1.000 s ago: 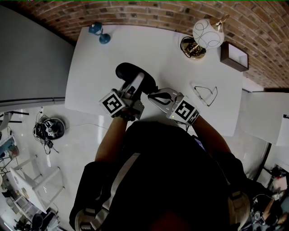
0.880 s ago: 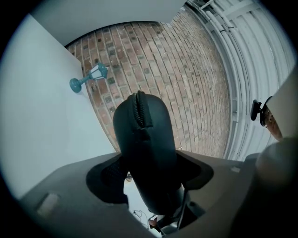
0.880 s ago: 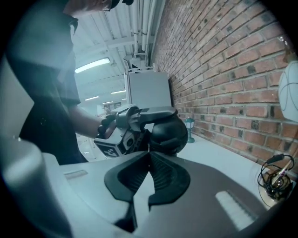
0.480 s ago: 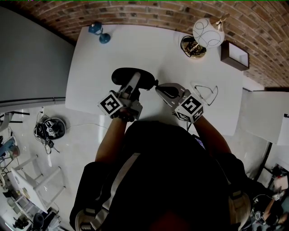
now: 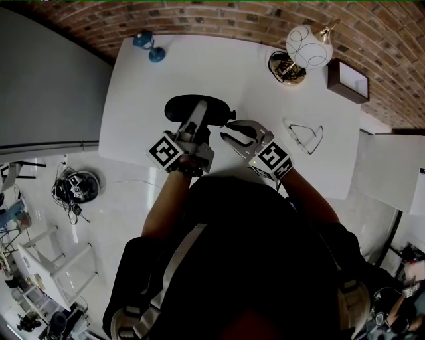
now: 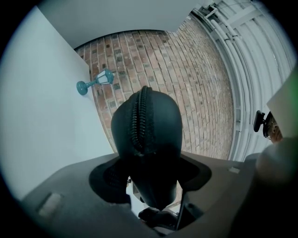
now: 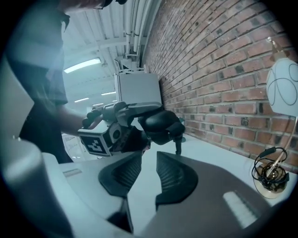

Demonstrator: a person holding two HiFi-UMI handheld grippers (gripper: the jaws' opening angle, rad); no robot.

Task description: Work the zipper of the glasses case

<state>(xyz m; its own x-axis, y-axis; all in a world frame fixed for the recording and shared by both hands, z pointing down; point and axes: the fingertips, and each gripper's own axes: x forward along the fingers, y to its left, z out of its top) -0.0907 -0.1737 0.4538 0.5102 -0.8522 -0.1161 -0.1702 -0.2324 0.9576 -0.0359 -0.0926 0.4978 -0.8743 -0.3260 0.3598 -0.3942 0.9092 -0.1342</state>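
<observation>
Glasses case [image 5: 180,106] is held above the white tabletop [image 5: 133,99], near its front edge. It is clamped in the left tongs [image 6: 151,169], which have just been closing. Its long axis points toward the right tongs [image 7: 149,160]. These have just been opening and stand slightly apart with nothing between them. Zipper pull [image 7: 178,145] hangs just ahead of their gap, so the right hand is nearer. Bare tabletop lies beyond.

White table [image 5: 172,73] against brick wall [image 5: 219,16], glossy floor [image 5: 99,226]
</observation>
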